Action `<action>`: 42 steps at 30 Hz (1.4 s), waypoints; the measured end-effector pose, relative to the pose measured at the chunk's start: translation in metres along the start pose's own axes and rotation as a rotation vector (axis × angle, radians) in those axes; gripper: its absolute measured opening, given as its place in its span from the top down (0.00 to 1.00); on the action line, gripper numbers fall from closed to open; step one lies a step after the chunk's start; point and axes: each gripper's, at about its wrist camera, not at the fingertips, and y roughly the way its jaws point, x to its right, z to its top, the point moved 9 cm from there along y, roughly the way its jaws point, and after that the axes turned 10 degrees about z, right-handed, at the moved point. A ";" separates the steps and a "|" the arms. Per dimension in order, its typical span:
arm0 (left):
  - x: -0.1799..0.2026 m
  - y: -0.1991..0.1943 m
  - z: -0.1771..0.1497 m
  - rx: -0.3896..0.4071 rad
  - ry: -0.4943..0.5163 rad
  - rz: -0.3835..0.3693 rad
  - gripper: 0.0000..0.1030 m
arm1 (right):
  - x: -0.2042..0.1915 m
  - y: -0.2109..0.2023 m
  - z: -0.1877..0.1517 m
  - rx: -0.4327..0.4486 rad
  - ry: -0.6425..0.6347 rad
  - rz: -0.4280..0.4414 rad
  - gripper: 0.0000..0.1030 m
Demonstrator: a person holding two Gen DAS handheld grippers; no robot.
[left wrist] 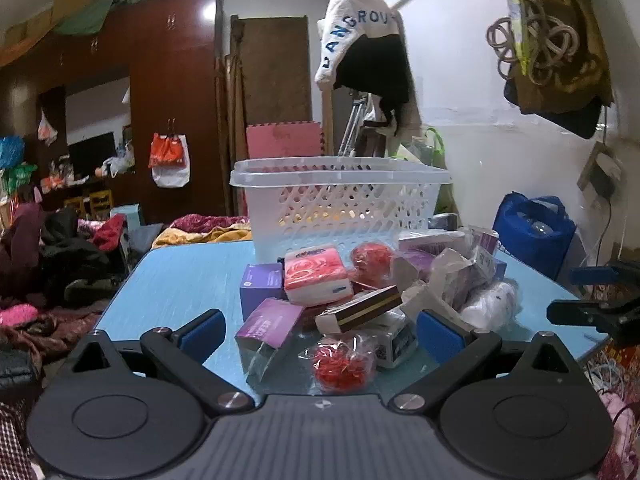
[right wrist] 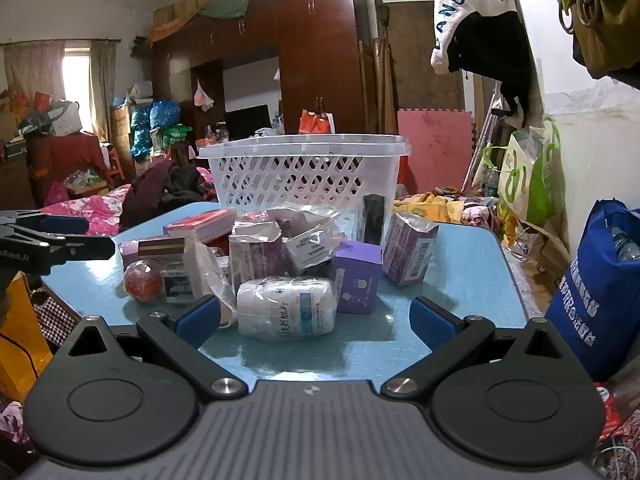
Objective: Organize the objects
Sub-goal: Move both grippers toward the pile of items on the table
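Fingers, left: left gripper (left wrist: pixel 320 330) has its blue-padded fingers (left wrist: pixel 200 330) spread wide and grips nothing; it hangs over the near edge of the desk, facing the pile.
Fingers, right: right gripper (right wrist: pixel 316 316) is likewise spread wide with nothing between its fingers (right wrist: pixel 434 322); a wrapped white bottle (right wrist: pixel 286 307) lies on the desk just ahead, in the gap between them, apart from both pads.
Pile: loose small goods are heaped mid-desk, in front of the basket.
Nearest the left gripper: a clear bag of red bits (left wrist: pixel 342 362), a purple carton (left wrist: pixel 269 322) tilted against the heap, and a brown-and-cream striped box (left wrist: pixel 358 309) lying slantwise on top.
Higher in the pile: a pink-and-white tissue pack (left wrist: pixel 316 274), a red ball in clear wrap (left wrist: pixel 371 259), and crumpled clear bags.
Nearest the right gripper: a small violet box (right wrist: pixel 358 277) upright just right of the bottle, and a taller purple box (right wrist: pixel 410 249) behind it.
Basket: a white lattice basket (left wrist: pixel 340 196) stands upright at the far side of the desk, just behind the pile.
Desk: light blue desk (left wrist: pixel 184 280).
Surroundings: a dark wooden wardrobe (right wrist: pixel 320 52), a blue shopping bag (right wrist: pixel 596 288) at the right, and a pink foam mat (left wrist: pixel 284 140) against the wall.
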 end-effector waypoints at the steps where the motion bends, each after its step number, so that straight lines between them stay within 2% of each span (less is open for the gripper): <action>1: -0.001 0.000 0.000 -0.003 -0.006 -0.002 0.01 | -0.001 -0.001 0.001 0.002 -0.005 -0.002 0.00; 12: -0.004 0.007 -0.003 -0.023 -0.029 -0.013 0.01 | 0.003 -0.002 0.004 0.012 -0.002 -0.011 0.00; 18: -0.006 0.007 -0.003 -0.001 -0.016 0.030 0.01 | 0.004 -0.002 0.003 0.011 0.003 -0.005 0.00; 35: -0.004 0.009 -0.007 -0.013 -0.011 0.020 0.01 | 0.002 -0.002 0.001 0.004 0.003 0.002 0.00; 42: -0.002 0.007 -0.003 0.046 0.022 0.053 0.00 | 0.003 -0.001 0.000 0.005 0.010 -0.001 0.00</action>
